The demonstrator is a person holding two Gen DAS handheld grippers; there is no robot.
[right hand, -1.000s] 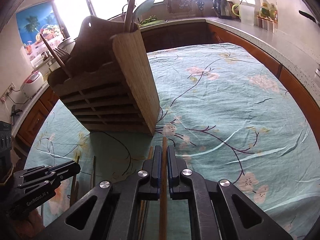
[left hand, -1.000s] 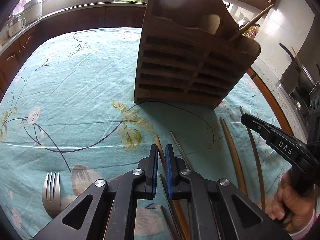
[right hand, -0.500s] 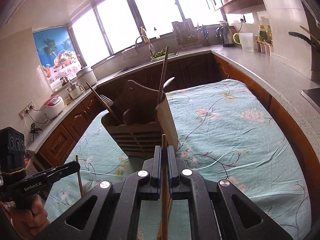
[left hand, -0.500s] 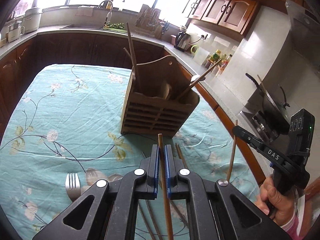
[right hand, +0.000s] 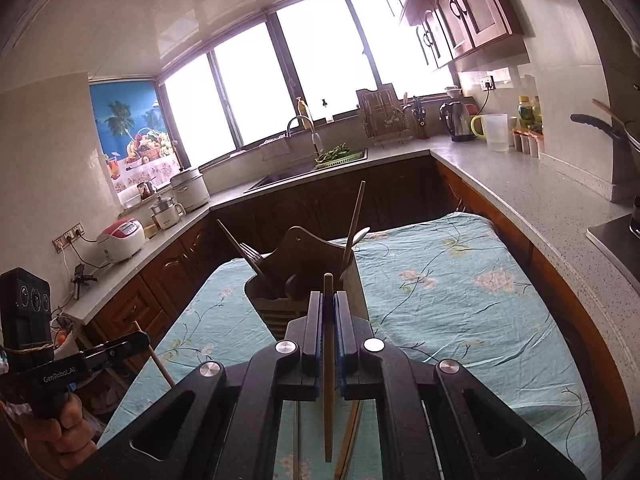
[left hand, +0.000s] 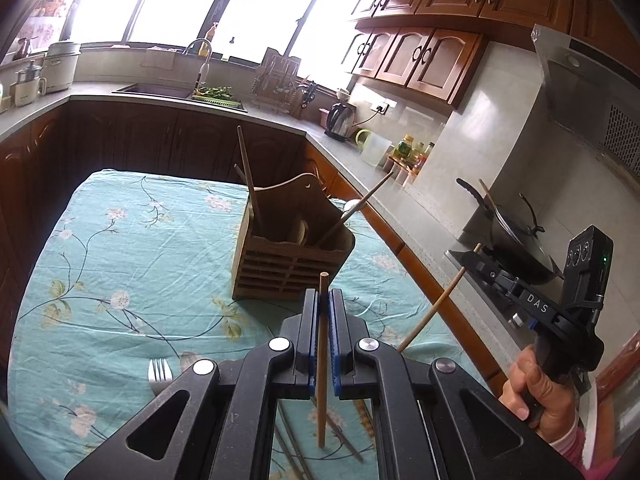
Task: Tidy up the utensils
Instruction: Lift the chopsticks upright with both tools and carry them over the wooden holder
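Now both tongs are up off the table: my left gripper (left hand: 323, 322) is clamped on a wooden chopstick (left hand: 322, 364) at lower centre, and my right gripper (right hand: 328, 328) pinches a second chopstick (right hand: 329, 368) the same way. A second ago both were low over the cloth, so the pick is done. Next is the wooden holder (left hand: 292, 264) at mid-frame; a fork (left hand: 159, 372) and loose sticks remain on the tablecloth (left hand: 120, 264), lower left.
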